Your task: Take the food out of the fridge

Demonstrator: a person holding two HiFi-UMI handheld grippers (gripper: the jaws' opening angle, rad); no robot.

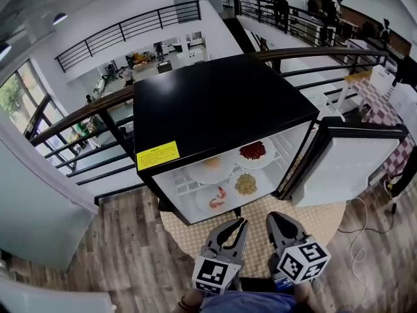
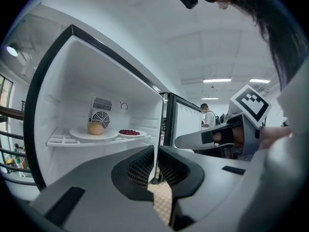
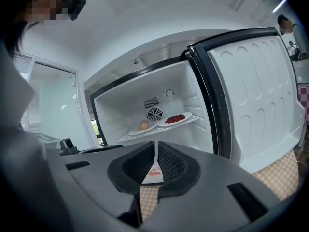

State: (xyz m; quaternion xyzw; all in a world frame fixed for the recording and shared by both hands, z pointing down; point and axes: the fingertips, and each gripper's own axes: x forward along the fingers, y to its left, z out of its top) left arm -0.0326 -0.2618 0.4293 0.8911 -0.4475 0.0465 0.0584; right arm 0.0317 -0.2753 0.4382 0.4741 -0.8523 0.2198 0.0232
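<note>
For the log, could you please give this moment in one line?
black mini fridge: open | four white plates of food: inside | left gripper: shut | right gripper: shut

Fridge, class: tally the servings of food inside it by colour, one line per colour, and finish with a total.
Red food: 1
Tan food: 1
Pink food: 1
Yellowish food: 1
Total: 4

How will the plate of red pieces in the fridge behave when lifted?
The plate looks stiff and shallow, so probably easy to pinch at the rim. Its loose red pieces would likely spill if tilted.
</note>
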